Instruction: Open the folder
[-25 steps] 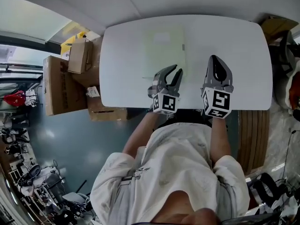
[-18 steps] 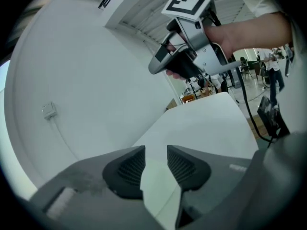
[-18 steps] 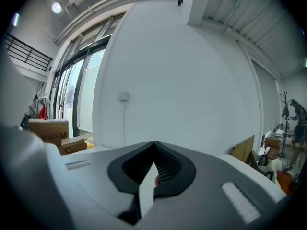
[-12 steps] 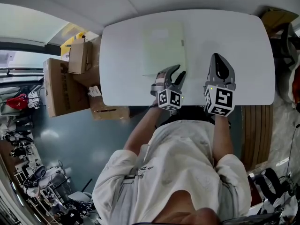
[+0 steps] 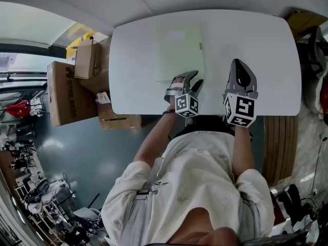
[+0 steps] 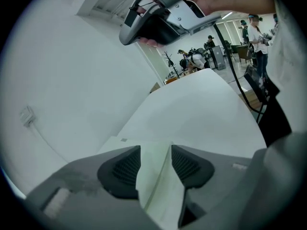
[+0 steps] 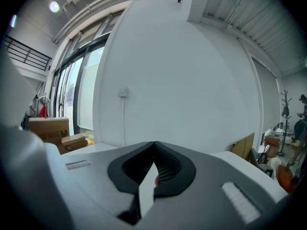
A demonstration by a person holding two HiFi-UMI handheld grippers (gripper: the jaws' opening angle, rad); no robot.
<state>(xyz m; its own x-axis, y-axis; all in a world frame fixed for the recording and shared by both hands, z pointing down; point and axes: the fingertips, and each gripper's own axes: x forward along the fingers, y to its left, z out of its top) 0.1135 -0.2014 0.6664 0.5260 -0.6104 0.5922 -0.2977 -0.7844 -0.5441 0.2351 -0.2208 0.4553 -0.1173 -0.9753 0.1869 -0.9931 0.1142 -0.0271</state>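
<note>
Opening left hand-held gripper (image 5: 195, 77) straddling one pale-green folder (image 5: 178, 50); right hand-held gripper (image 5: 238, 65) closed, alongside — one white table (image 5: 133, 60).

White T-shirt (image 5: 197, 168) (short sleeves (image 5: 125, 186))

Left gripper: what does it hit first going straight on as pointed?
Likely the pale green folder: its near edge sits between the left gripper's opening jaws, with the white table beneath.

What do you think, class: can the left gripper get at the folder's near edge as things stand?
Probably yes. The left gripper sits at the near edge of the folder on the table. Its jaws are opening with that edge between them, and nothing lies in the way.
</note>
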